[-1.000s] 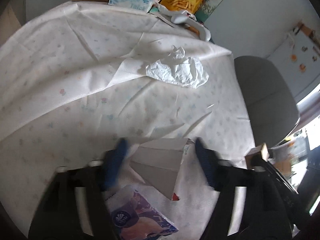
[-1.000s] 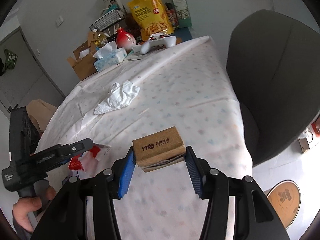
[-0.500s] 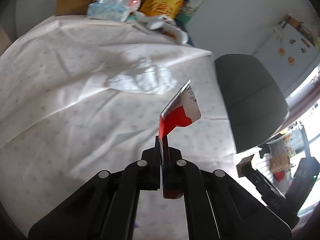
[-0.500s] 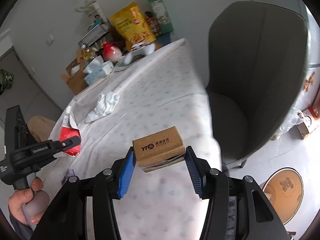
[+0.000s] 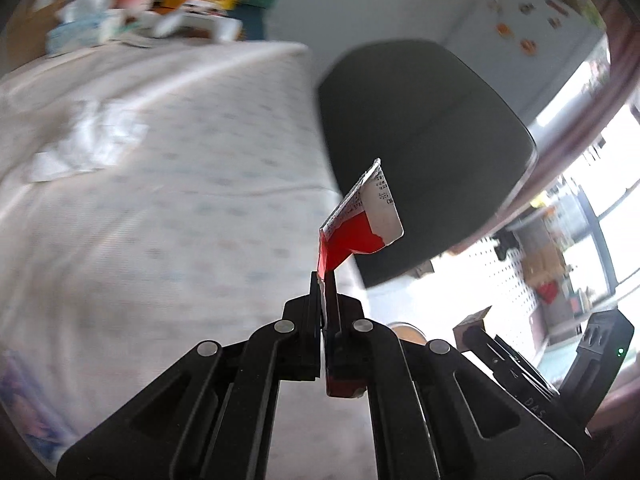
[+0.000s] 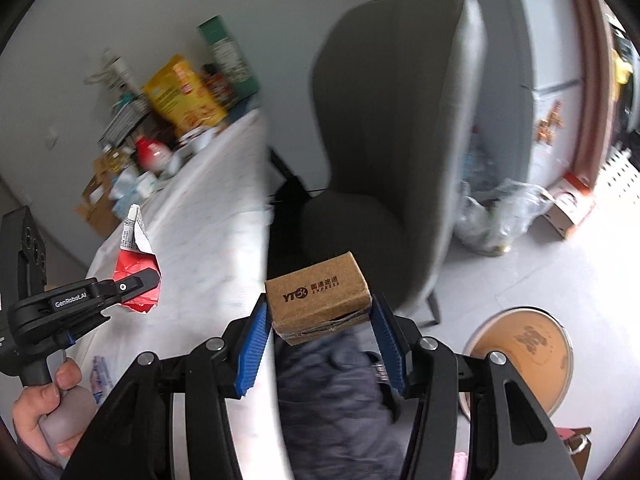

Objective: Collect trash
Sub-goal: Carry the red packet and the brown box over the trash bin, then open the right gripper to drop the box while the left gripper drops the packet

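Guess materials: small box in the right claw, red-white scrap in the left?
Small box: brown corrugated cardboard, matte, taped seam, printed courier logo. Red-white scrap: probably coated paper or foil-lined wrapper; thin, creased, torn edge, slight sheen. Can't tell which.

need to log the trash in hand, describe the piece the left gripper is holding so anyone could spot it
Start at the grey chair beside the cloth-covered table. In front of it, the left gripper is shut on a flattened carton. Unlike the plain brown box in the right gripper, it is crumpled, red and white.
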### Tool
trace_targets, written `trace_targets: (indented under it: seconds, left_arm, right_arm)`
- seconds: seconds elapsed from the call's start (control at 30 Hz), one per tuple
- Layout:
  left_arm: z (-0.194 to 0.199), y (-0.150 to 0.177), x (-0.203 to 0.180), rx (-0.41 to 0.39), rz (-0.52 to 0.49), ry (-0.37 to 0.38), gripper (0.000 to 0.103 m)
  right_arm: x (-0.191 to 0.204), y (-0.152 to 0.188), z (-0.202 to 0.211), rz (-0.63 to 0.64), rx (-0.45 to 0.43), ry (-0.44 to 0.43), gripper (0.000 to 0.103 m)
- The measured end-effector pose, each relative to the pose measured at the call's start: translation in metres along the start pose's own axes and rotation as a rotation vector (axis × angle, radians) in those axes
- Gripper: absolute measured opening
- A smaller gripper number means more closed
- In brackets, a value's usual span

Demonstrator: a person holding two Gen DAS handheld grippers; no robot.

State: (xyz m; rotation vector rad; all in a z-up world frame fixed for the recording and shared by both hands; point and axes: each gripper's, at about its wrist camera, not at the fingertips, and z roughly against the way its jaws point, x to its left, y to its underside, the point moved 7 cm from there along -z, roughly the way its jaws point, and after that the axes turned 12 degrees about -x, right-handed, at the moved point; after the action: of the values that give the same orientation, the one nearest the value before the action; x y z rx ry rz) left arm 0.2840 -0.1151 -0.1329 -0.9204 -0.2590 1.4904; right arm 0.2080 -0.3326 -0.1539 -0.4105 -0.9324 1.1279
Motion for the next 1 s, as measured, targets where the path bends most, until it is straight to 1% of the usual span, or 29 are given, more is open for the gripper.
trace_targets:
  seconds: [0.17,0.37,0.53,0.6,0.63,0.7,0.73,0.93,1.0]
  left_arm:
    - [-0.030,0.022,-0.048,0.060,-0.052,0.048,0.003]
    - [-0.058,0.046,-0.093,0.126,-0.108,0.086,0.003]
    - [-0.074,0.062,-0.124,0.166,-0.158,0.109,0.003]
    - [-0.082,0.070,-0.136,0.188,-0.171,0.118,0.003]
    - [-0.086,0.075,-0.145,0.202,-0.178,0.129,0.003]
    - [-0.091,0.082,-0.157,0.218,-0.193,0.143,0.003]
    - [-0.094,0.086,-0.162,0.225,-0.201,0.150,0.003]
    - [-0.110,0.113,-0.195,0.291,-0.246,0.188,0.003]
    - [-0.118,0.128,-0.210,0.322,-0.267,0.199,0.003]
  right_arm:
    - [-0.047,-0.004,0.007,-0.036,-0.011,0.062,0.050]
    - [-0.101,-0.002,0.017,-0.080,-0.018,0.129,0.050]
    - [-0.147,0.005,0.030,-0.126,-0.019,0.188,0.051]
    - [-0.163,0.007,0.034,-0.139,-0.017,0.209,0.053]
    - [-0.172,0.009,0.036,-0.146,-0.009,0.220,0.062]
    - [-0.184,0.011,0.044,-0.156,-0.017,0.235,0.074]
    - [-0.192,0.011,0.051,-0.157,-0.027,0.248,0.077]
    - [-0.235,0.014,0.078,-0.200,-0.049,0.320,0.078]
    - [-0.246,0.013,0.090,-0.220,-0.064,0.341,0.078]
